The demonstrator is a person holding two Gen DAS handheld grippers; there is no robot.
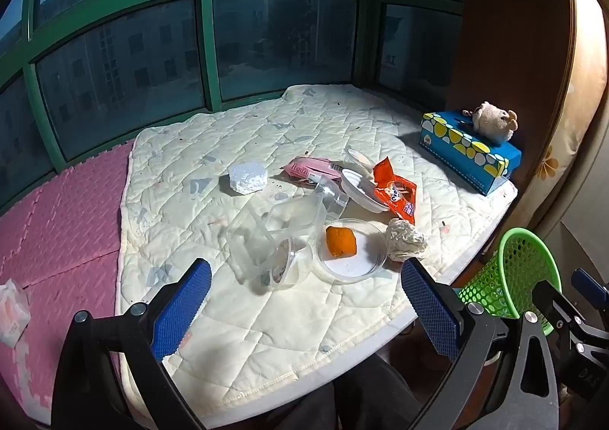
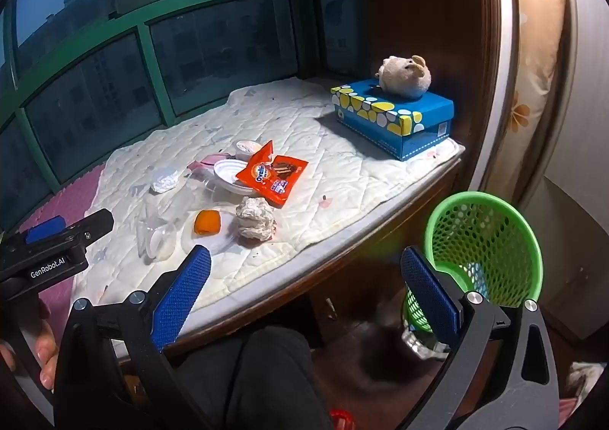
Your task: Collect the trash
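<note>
Blue-padded fingers of my left claw (image 1: 306, 310) stand wide apart, holding and touching nothing, above the near edge of the quilted mat (image 1: 243, 346). My right claw (image 2: 305, 300) is just as wide and just as bare, out past the mat's near right edge, next to the green mesh basket (image 2: 495, 239).

Only the right view looks down into that basket, where something pale blue lies at the bottom, and only it shows my left claw from the side. Only the left view shows the small white packet (image 1: 13, 312) on the pink foam floor tiles (image 1: 64, 224).

Trash sits mid-mat, toward the right: one orange Ovaltine wrapper (image 1: 396, 192), one pink wrapper (image 1: 310, 169), one white foam chunk (image 1: 247, 179), one crumpled paper ball (image 1: 405, 239), one orange lump (image 1: 340, 241) on a clear round lid (image 1: 348, 266), and a jumble of clear containers (image 1: 266, 243) I cannot count. At the far right corner, one plush toy (image 1: 493, 120) rests on one blue tissue box (image 1: 468, 152).
</note>
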